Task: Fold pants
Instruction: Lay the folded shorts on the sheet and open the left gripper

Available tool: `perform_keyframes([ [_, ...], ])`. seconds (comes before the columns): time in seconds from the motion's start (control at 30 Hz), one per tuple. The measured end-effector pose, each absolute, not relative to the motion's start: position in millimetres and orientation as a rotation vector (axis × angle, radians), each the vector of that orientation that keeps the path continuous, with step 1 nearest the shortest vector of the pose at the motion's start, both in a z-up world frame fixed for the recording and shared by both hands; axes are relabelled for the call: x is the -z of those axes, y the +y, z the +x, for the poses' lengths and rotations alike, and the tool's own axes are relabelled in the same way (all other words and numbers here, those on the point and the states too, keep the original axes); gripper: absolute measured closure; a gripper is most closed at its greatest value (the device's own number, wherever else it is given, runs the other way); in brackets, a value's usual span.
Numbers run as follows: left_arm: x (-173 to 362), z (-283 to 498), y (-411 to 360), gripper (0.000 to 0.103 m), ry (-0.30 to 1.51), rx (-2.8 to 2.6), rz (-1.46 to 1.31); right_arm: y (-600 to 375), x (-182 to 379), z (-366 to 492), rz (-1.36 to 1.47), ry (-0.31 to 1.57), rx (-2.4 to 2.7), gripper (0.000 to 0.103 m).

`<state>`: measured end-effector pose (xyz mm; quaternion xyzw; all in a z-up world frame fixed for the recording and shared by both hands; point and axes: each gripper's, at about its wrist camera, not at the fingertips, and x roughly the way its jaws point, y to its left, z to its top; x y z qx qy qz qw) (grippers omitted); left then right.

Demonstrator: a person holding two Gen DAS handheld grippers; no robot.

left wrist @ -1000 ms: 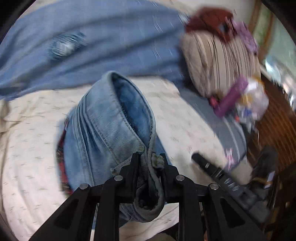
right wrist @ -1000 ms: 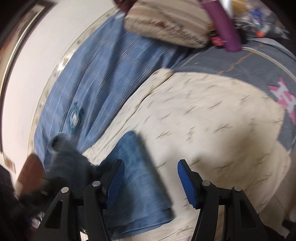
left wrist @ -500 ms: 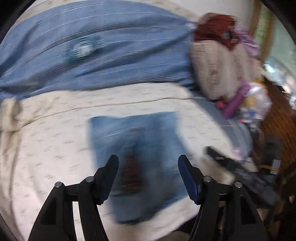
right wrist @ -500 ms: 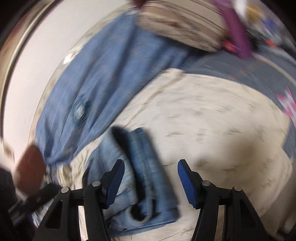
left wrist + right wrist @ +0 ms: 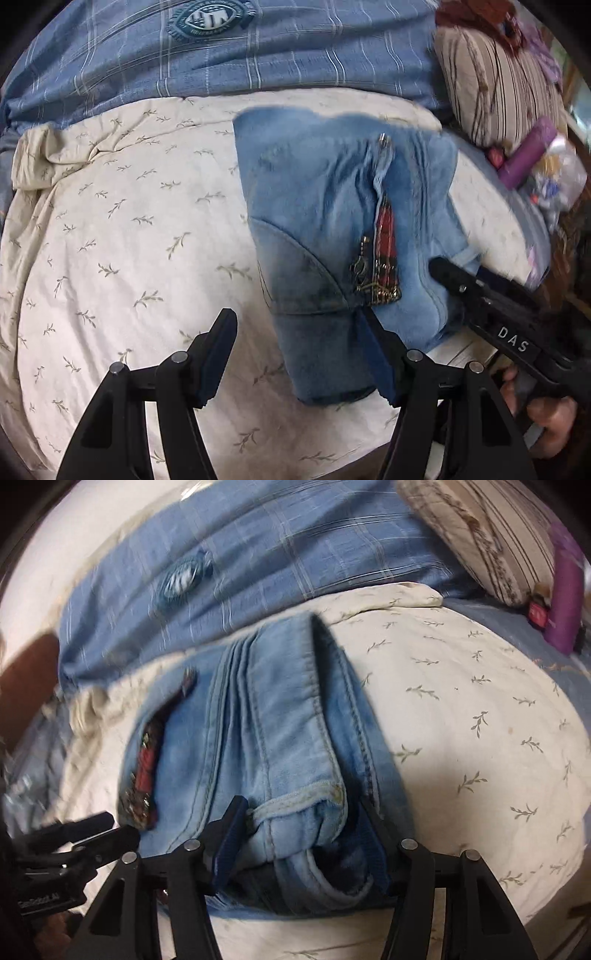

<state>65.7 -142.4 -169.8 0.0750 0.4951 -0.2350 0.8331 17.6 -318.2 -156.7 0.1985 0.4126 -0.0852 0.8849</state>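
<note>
Light blue jeans (image 5: pixel 332 229) lie folded in a thick bundle on the cream leaf-print sheet (image 5: pixel 110 240), with a red plaid trim and a metal chain on top. My left gripper (image 5: pixel 299 354) is open and empty, its right finger over the bundle's near left corner. My right gripper (image 5: pixel 299 845) is open, its jaws standing on either side of the near end of the jeans (image 5: pixel 288 746) without pinching it. The right gripper also shows in the left wrist view (image 5: pixel 491 295), at the bundle's right edge.
A blue checked blanket (image 5: pixel 240 48) with a round badge lies behind the sheet. A striped pillow (image 5: pixel 491 81), a purple tube (image 5: pixel 528 155) and small clutter sit at the right. The sheet's front edge runs just below the grippers.
My left gripper let go of the jeans and opened. The bundle now lies flat on the sheet. My right gripper moved in so its open jaws straddle the near end.
</note>
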Motion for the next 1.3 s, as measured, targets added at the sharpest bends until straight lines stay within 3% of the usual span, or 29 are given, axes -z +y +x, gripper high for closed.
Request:
perform_keyframes([
  [0.2, 157.7, 75.9, -125.8, 0.036, 1.097, 0.538, 0.086, -321.1, 145.8, 7.7, 0.451, 0.865, 0.145, 0.042],
  [0.37, 115.9, 97.3, -121.1, 0.036, 0.969, 0.548, 0.036, -337.7, 101.7, -0.7, 0.512, 0.639, 0.084, 0.041],
  [0.57, 112.4, 132.6, -142.4, 0.036, 0.948, 0.484, 0.057, -351.4, 84.4, 42.1, 0.595, 0.553, -0.002, 0.041],
  [0.83, 151.4, 166.0, -161.8, 0.035, 1.005, 0.431, 0.072, -376.7, 133.2, 96.6, 0.812, 0.682, -0.04, 0.041],
  [0.97, 161.6, 173.3, -167.2, 0.027, 1.024, 0.42, 0.076, -382.2, 155.3, 108.5, 0.815, 0.762, 0.017, 0.042],
  [1.03, 167.7, 176.1, -172.1, 0.02, 1.031, 0.391, 0.118, -378.2, 158.7, 113.0, 0.764, 0.78, 0.035, 0.041],
  [1.3, 154.3, 155.4, -163.8, 0.02, 0.995, 0.351, 0.117, -378.1, 149.8, 100.1, 0.746, 0.74, 0.036, 0.04],
])
